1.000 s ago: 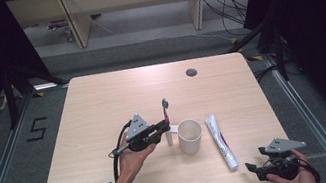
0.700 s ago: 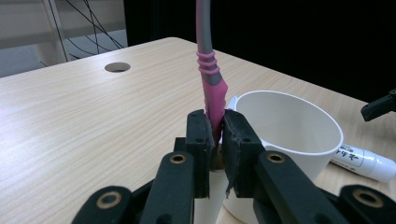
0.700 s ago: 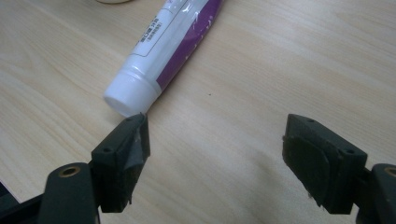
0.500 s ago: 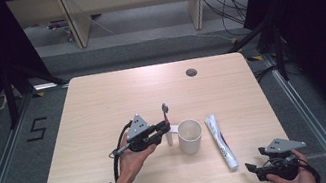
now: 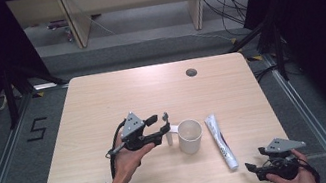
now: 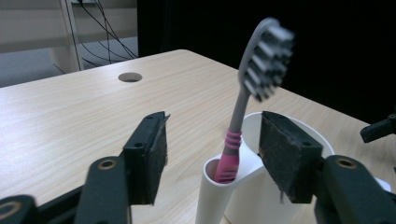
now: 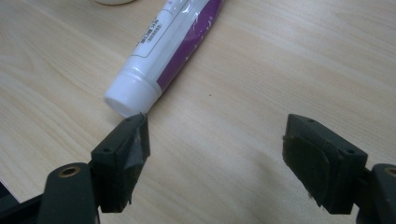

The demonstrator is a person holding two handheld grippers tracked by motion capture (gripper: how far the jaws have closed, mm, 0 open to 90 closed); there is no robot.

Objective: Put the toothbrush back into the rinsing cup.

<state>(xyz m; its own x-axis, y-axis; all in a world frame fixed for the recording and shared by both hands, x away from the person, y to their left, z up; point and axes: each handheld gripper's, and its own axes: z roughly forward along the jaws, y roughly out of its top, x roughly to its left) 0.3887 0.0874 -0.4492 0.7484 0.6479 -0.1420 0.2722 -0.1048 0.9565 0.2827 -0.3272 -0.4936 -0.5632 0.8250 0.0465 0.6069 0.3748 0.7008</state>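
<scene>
A toothbrush (image 6: 240,112) with a grey head and pink grip stands upright in the small side holder (image 6: 219,186) of a white cup (image 5: 190,136). My left gripper (image 6: 212,140) has just been opening its jaws; they now stand on either side of the brush handle without touching it. From the high view the left gripper (image 5: 159,126) sits just left of the cup, with the brush head (image 5: 165,117) beside its tips. A white and purple toothpaste tube (image 5: 221,141) lies right of the cup. My right gripper (image 7: 217,126) is open and empty, near the tube's cap (image 7: 125,97).
A round cable hole (image 5: 191,72) sits near the table's far edge. The right gripper (image 5: 253,168) rests close to the table's front right corner. Bare wood stretches over the table's left and far parts (image 5: 102,102).
The left gripper's jaws have opened and let go of the toothbrush, which has dropped lower into the cup's side holder. The right gripper has not moved.
</scene>
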